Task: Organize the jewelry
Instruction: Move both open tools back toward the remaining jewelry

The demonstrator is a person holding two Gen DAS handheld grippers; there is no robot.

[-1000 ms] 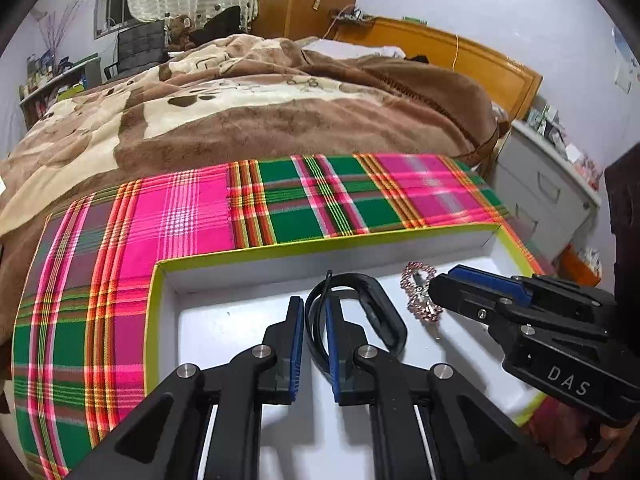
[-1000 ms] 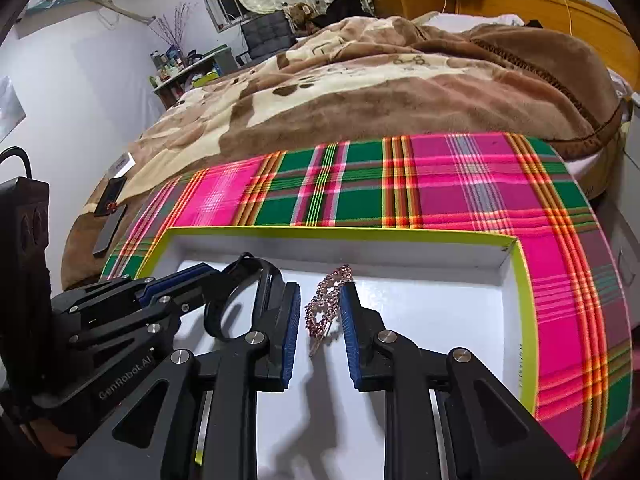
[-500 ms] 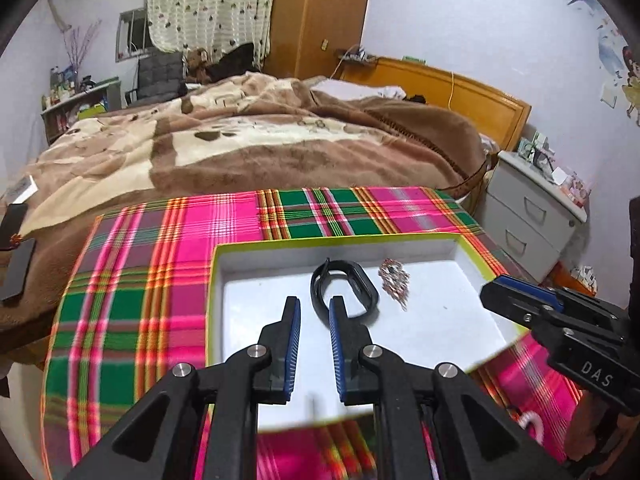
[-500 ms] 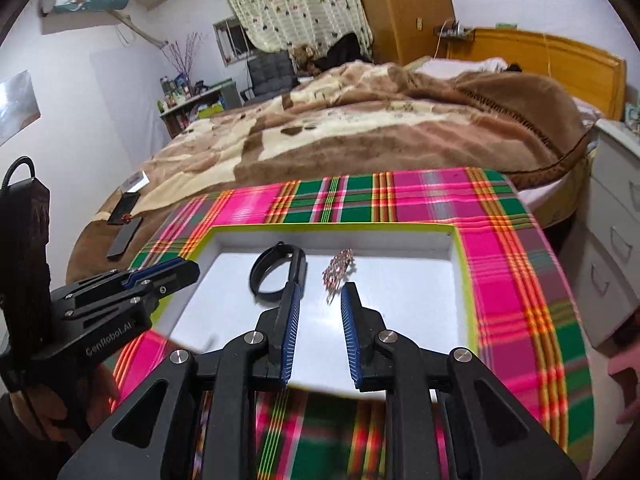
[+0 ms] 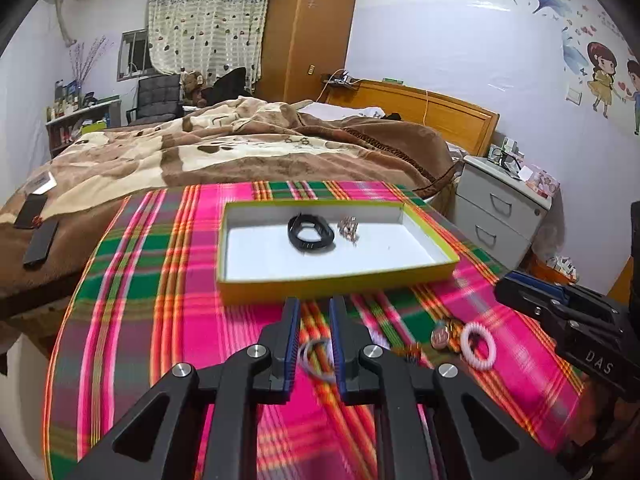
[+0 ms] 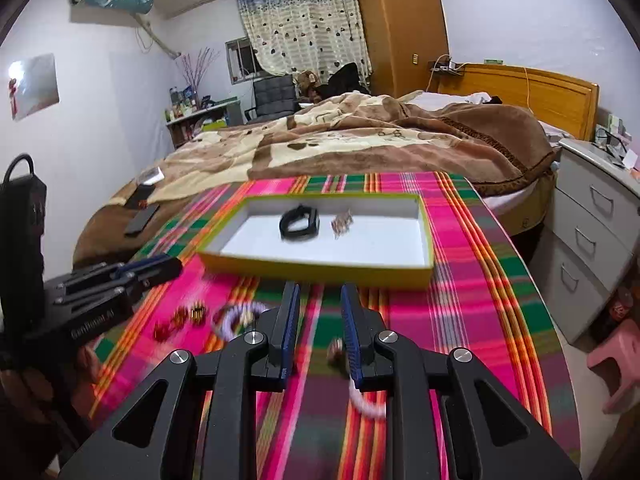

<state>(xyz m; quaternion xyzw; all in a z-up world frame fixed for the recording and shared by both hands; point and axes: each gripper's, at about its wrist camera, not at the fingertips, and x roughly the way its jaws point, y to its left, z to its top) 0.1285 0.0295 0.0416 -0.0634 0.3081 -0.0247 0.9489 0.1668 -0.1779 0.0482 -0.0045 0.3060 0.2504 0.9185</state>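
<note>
A shallow white box with a yellow-green rim sits on the plaid cloth. Inside lie a black band and a pink-silver chain piece. Loose jewelry lies on the cloth in front of the box: a pale lilac bead bracelet, a white-pink ring bracelet, a round brown pendant and small red-gold pieces. My left gripper is open and empty above the lilac bracelet. My right gripper is open and empty beside the pendant.
The plaid cloth covers a round table with its edge at left and right. Behind it is a bed with a brown blanket. A grey nightstand stands at right. Phones lie on the bed. A pink stool is at far right.
Both grippers have pulled back out of the box and risen, leaving the black band and chain piece inside. They now hover over the loose jewelry in front of the box.
</note>
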